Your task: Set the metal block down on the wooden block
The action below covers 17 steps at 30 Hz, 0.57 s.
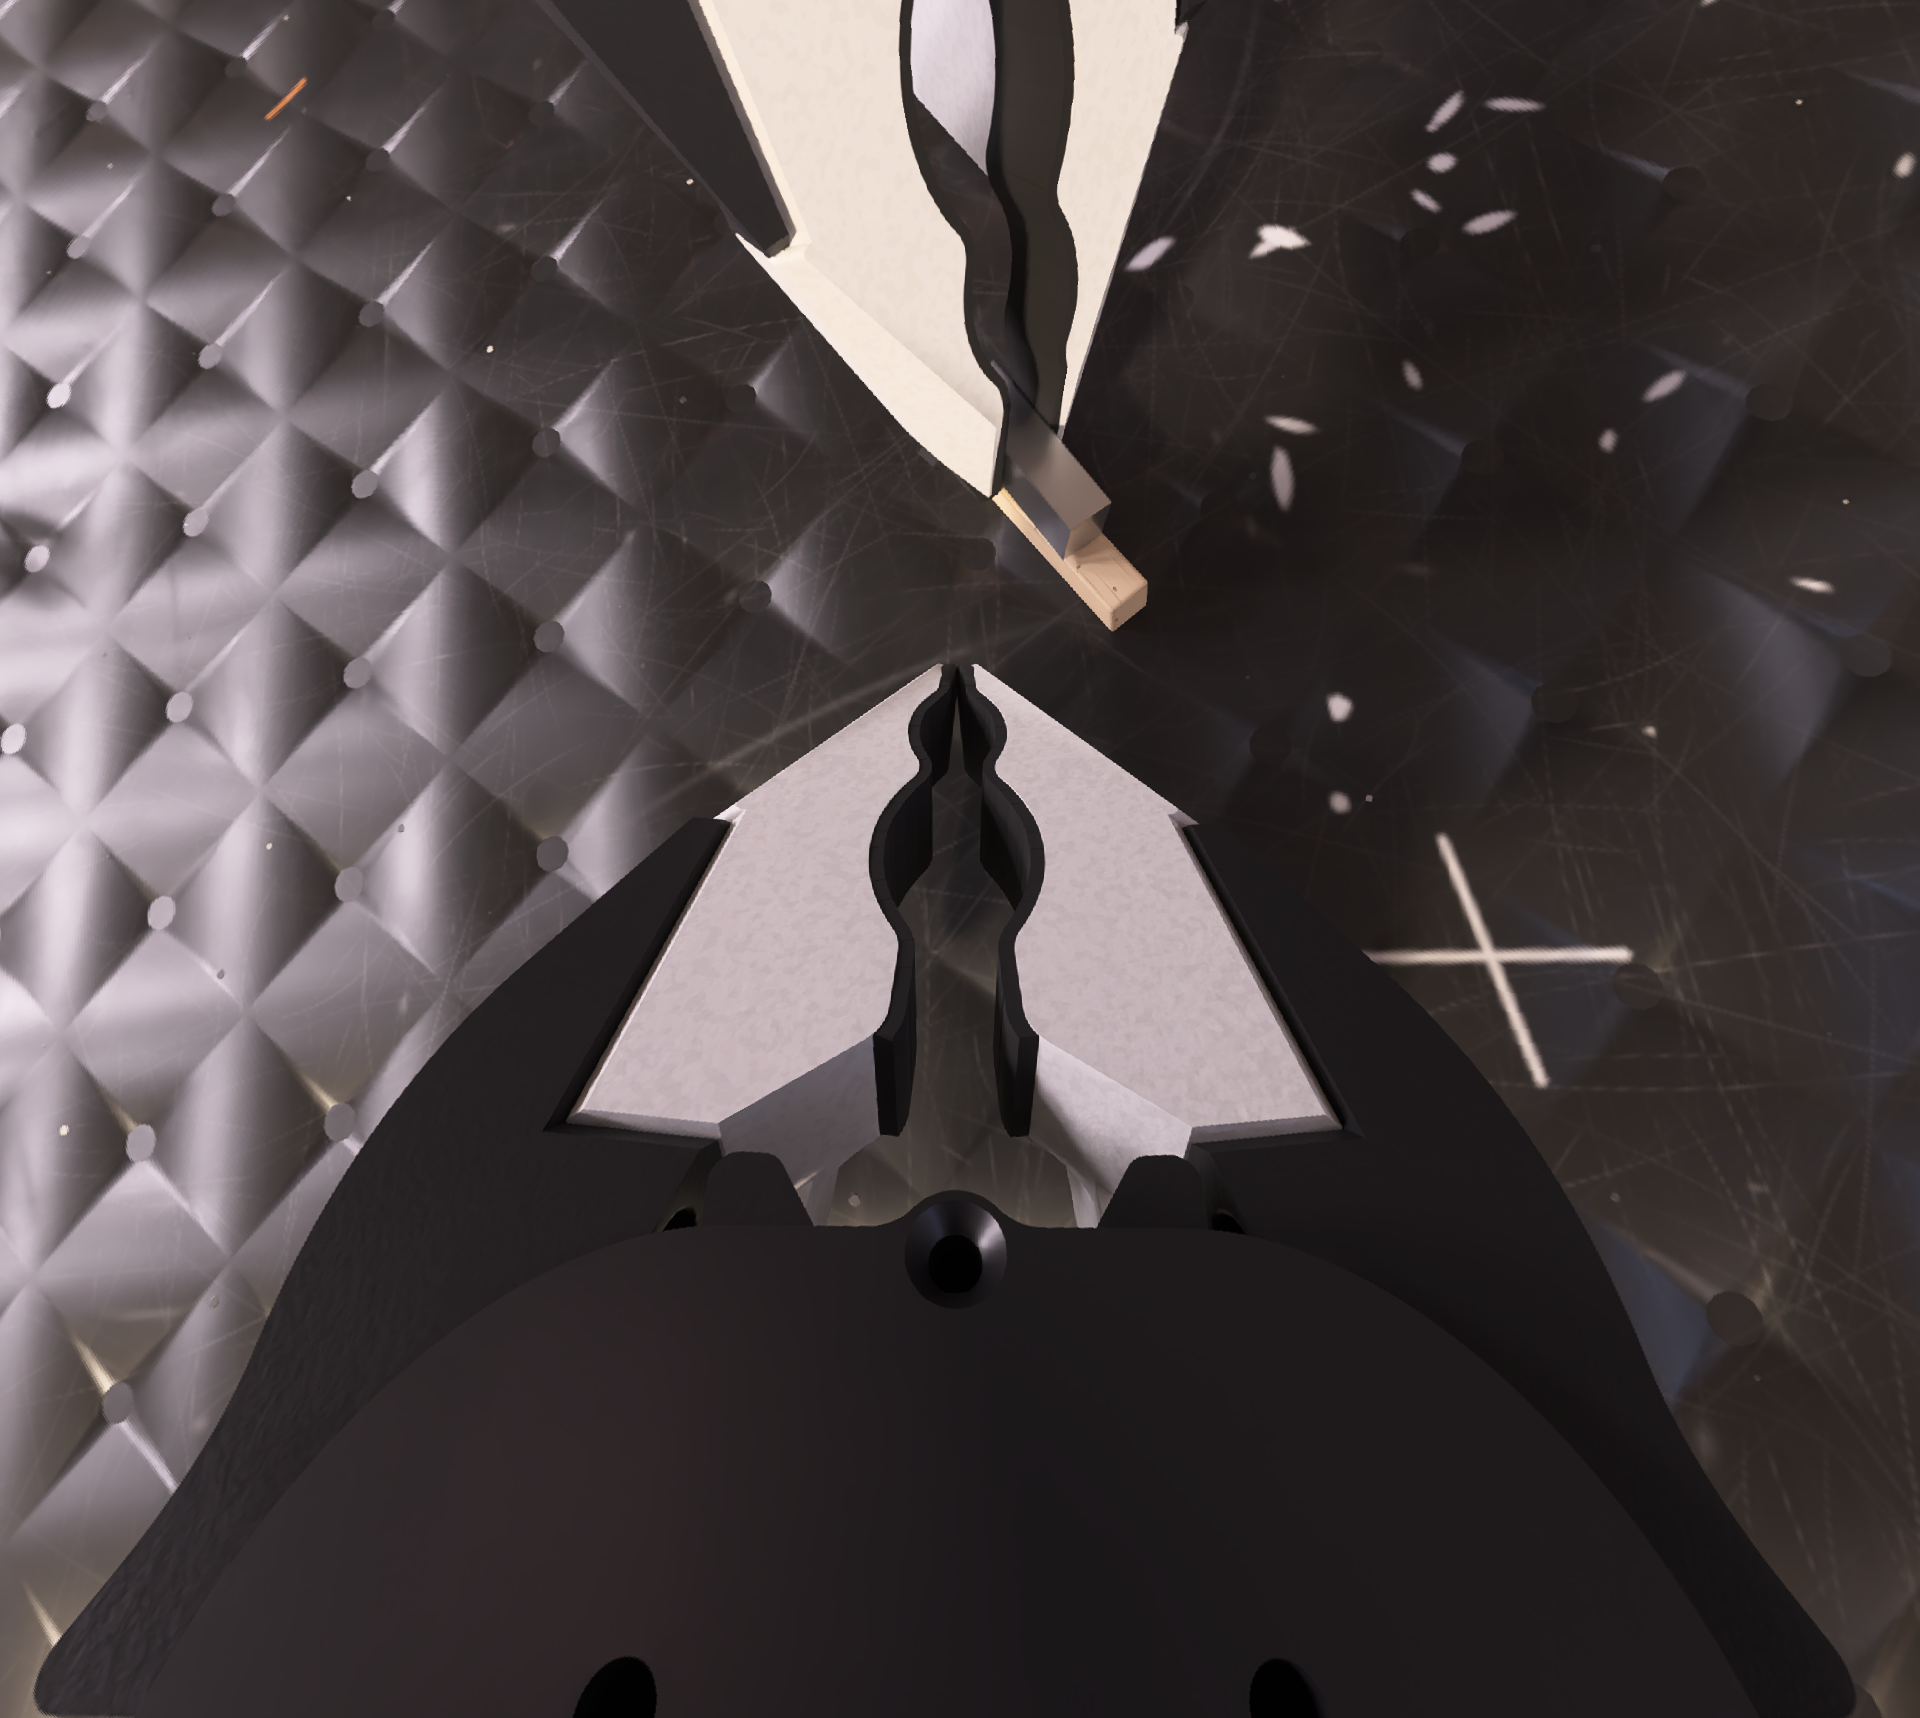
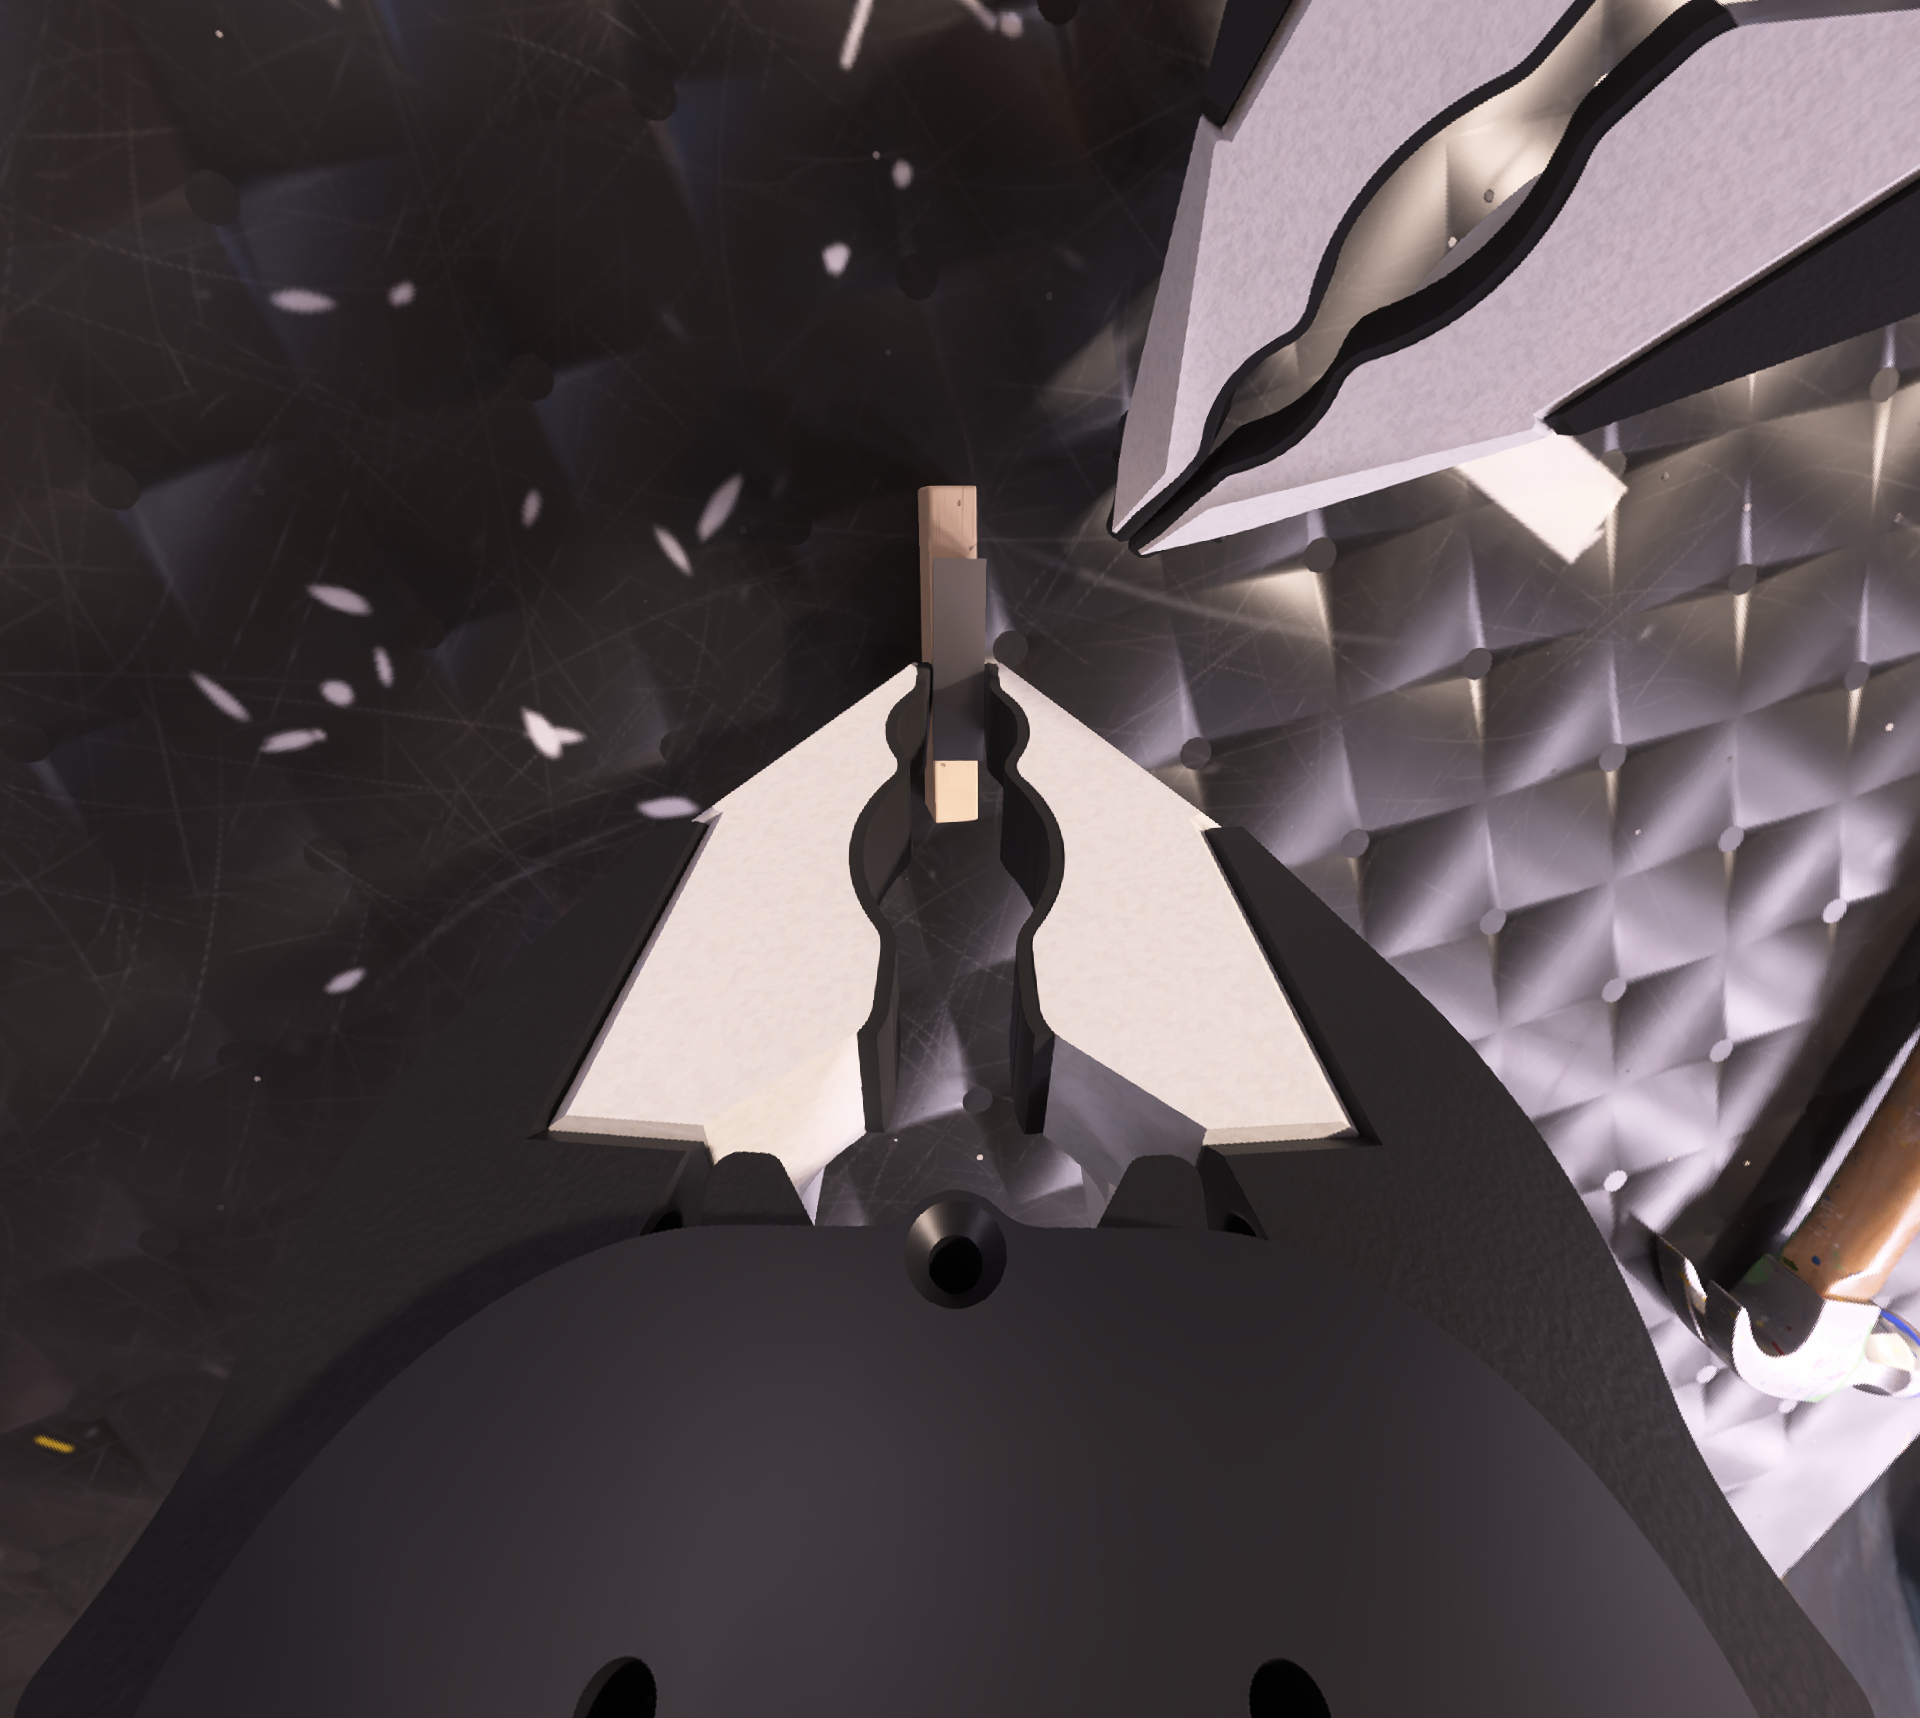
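Note:
The grey metal block point(image 2: 956, 619) lies lengthwise on the pale wooden block point(image 2: 948, 520), which rests on the dark table. The wooden block's ends stick out beyond it at both ends. My right gripper point(image 2: 958, 676), with cream pads, is shut on the metal block's near part. In the left wrist view the right gripper point(image 1: 1023, 432) reaches down from the top, holding the metal block point(image 1: 1055, 484) on the wooden block point(image 1: 1117, 593). My left gripper point(image 1: 956, 676) is shut and empty, a short way in front of the blocks. It also shows in the right wrist view point(image 2: 1127, 538).
The table is scratched dark metal with a quilted, dimpled pattern point(image 1: 312, 525) on one side. A white X mark point(image 1: 1496, 956) lies on the table to the right of the left gripper. A hammer point(image 2: 1766, 1294) with a brown handle lies at the lower right of the right wrist view.

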{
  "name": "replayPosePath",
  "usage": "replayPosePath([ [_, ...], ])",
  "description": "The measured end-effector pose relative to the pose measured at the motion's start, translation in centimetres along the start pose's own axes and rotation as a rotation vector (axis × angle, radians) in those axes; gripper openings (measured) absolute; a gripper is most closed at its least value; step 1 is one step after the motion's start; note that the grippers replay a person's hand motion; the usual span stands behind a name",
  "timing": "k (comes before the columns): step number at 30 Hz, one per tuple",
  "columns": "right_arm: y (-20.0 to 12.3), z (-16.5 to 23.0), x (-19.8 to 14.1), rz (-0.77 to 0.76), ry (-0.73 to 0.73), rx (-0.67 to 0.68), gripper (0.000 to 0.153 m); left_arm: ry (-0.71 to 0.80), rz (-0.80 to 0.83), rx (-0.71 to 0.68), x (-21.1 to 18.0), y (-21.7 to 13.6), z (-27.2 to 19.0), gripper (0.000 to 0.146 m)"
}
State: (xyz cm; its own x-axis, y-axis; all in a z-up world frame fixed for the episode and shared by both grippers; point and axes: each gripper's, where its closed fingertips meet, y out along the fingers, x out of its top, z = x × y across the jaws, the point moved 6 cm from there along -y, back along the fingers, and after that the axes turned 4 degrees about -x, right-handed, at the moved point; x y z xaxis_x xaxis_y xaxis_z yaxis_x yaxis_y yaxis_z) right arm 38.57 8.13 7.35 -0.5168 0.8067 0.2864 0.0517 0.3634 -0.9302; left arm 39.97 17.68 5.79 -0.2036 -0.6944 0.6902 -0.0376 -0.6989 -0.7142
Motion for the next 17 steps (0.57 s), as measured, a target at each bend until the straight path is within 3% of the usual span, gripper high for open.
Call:
replayPosePath([
  [17,0.02,-0.05,-0.03,0.000,0.011,-0.017,0.015,-0.002,-0.004,-0.001,-0.02,0.01,0.01,0.000],
])
